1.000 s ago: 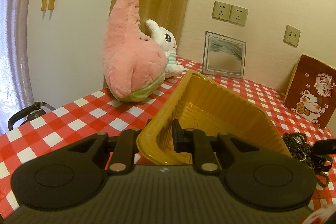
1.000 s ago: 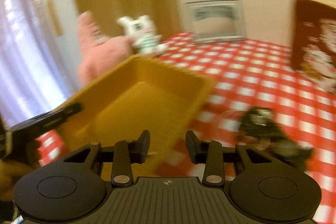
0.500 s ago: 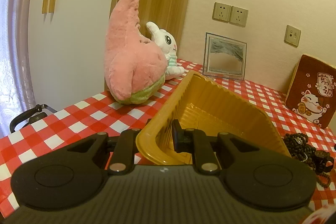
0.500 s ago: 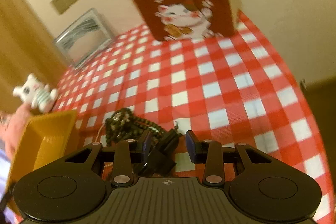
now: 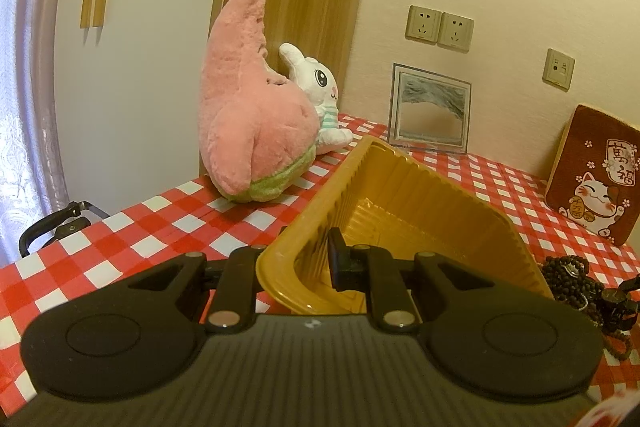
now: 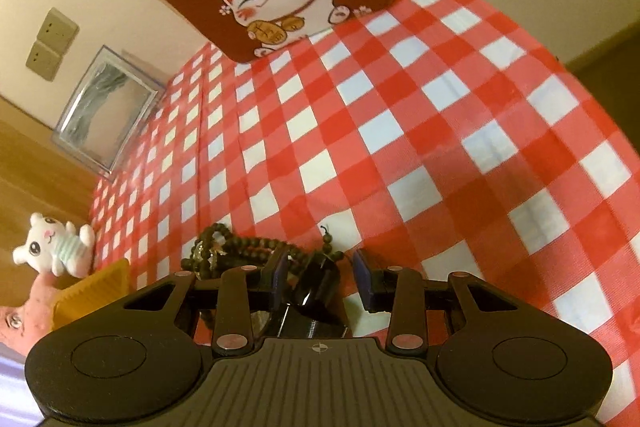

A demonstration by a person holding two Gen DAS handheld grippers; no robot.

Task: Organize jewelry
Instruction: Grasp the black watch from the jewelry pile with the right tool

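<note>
While left gripper [image 5: 298,267] clamps near wall of ribbed yellow plastic tray [image 5: 420,211], tray tilts above red-and-white checked tablecloth [image 6: 400,131]. Right gripper [image 6: 320,277] jaws apart, straddling black glossy object [image 6: 316,291] on cloth. Dark wooden bead strands [image 6: 240,251] heaped just right of tray, touching left finger.

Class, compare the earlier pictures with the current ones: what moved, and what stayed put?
The right gripper swung away from the yellow tray and came down over the dark beads and black watch, jaws open around the watch. The left gripper stays clamped on the tray's rim; the toys are unmoved.
</note>
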